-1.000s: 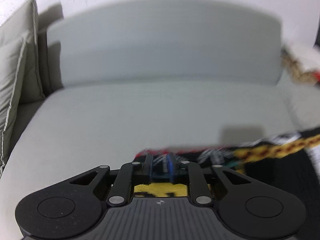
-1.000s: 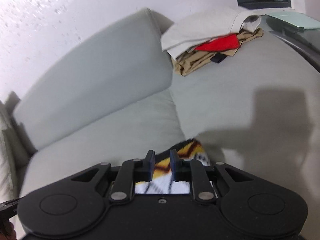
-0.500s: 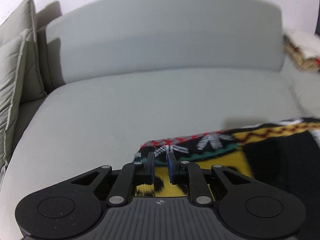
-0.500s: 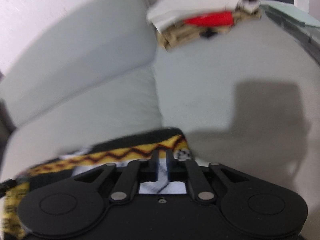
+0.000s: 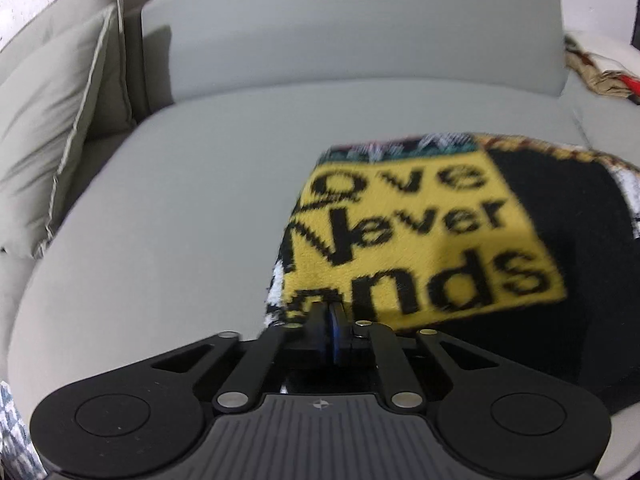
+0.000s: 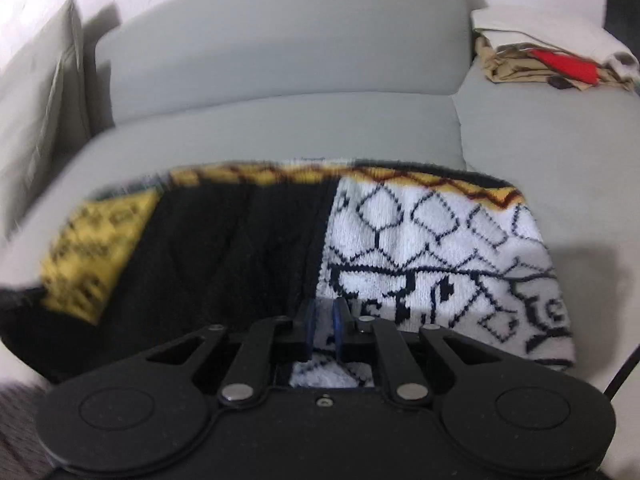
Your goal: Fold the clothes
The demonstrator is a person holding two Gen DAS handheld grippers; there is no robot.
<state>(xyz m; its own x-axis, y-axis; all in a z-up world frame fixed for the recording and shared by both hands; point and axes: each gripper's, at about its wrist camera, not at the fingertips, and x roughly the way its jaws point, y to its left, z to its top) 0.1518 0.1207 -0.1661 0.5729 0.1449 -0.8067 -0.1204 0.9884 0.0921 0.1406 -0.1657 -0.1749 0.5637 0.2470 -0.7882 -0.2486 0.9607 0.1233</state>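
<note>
A knitted sweater [image 5: 420,224] with a black body, a yellow panel reading "Love Never Ends" and a white black-lined panel [image 6: 432,248] lies spread on the grey sofa seat [image 5: 180,208]. My left gripper [image 5: 331,312] is shut on the sweater's near left edge. My right gripper [image 6: 323,312] is shut on the sweater's near edge at the white panel, its pads a narrow gap apart with cloth between them.
A pile of folded clothes [image 6: 544,64], beige, white and red, sits at the sofa's far right; it also shows in the left wrist view [image 5: 600,68]. Grey cushions [image 5: 52,128] lean at the left. The sofa backrest [image 5: 360,28] runs behind.
Both grippers have pulled back toward the sofa's front edge, still gripping the sweater. The sweater has spread out flat over the seat, so its yellow and white panels now show.
</note>
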